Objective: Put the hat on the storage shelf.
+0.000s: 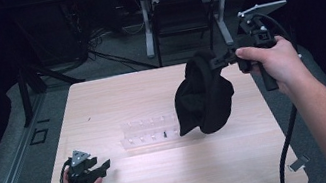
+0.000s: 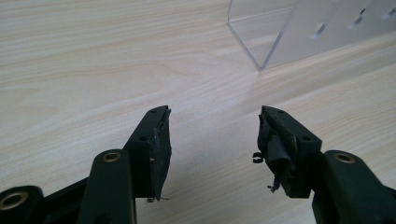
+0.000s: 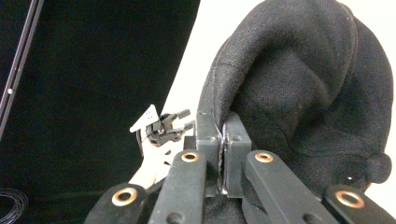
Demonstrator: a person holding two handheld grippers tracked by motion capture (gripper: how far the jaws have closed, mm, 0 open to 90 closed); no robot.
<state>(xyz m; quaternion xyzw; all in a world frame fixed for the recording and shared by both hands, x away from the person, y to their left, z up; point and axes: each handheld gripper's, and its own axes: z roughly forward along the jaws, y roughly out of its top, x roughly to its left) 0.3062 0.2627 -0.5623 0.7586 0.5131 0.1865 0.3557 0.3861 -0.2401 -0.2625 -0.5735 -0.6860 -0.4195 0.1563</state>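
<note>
Near the tabletop's (image 1: pixel 167 182) front-left corner the left gripper (image 1: pixel 95 172) rests low with its jaws spread and nothing between them. Farther back, toward the middle, stands a clear acrylic rack (image 1: pixel 151 135). Above it, nearer the right edge, the right gripper (image 1: pixel 216 61) has its jaws pinched tight on a thin fold of a black beanie (image 1: pixel 203 95), which hangs in the air. The bite looks narrow; a swing could probably slip the cloth free, or drag it across the rack

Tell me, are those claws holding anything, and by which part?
The right gripper pinches the black cap by its edge, hanging above the table. The left gripper holds nothing.
</note>
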